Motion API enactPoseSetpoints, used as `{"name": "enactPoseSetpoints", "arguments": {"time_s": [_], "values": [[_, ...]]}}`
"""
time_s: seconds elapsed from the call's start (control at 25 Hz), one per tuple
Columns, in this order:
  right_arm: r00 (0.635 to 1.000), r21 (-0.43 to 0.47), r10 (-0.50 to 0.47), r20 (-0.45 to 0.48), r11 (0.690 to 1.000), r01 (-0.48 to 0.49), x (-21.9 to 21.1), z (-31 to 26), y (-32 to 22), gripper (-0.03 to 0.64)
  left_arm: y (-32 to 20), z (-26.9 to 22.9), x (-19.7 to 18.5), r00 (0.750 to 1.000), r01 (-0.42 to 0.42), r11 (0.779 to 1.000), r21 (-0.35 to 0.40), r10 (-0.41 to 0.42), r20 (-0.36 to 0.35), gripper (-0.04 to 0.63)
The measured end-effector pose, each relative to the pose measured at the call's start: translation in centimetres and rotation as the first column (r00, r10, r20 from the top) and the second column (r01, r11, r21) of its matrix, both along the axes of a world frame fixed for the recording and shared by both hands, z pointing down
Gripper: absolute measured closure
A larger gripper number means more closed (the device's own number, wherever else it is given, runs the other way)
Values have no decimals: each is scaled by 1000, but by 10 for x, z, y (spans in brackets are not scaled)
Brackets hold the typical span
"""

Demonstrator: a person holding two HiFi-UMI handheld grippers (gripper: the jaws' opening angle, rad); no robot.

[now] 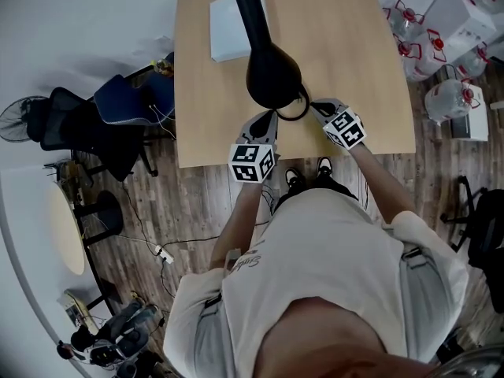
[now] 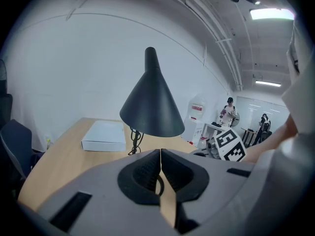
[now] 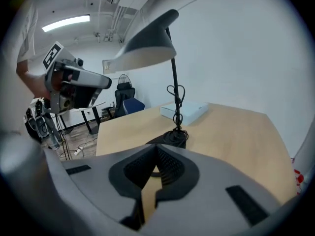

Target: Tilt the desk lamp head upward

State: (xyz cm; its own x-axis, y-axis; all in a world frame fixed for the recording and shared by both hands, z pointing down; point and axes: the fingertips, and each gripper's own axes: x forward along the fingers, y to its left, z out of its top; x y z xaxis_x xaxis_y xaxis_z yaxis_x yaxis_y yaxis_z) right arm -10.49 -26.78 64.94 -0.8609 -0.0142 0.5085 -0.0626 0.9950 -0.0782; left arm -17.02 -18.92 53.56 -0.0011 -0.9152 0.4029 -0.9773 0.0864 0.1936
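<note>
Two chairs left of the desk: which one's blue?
The blue chair is the one right against the desk edge. The other chair, farther out beside the fan, is black.

Black cone desk lamp head (image 2: 150, 102), angled downward

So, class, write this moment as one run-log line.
lamp head: facing down, untouched | left gripper: jaws shut, empty | right gripper: jaws shut, empty
</note>
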Motion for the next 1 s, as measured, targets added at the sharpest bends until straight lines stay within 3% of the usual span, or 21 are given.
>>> {"name": "enactPoseSetpoints", "arguments": {"time_s": [0.68, 1.0], "values": [[960, -69, -69, -271, 996, 52, -26, 109, 6, 621, -8, 2, -6, 1000, -18, 1000, 10, 18, -2, 578], [939, -75, -130, -319, 991, 112, -29, 119, 6, 621, -16, 2, -4, 1000, -26, 999, 22, 26, 1, 578]]}}
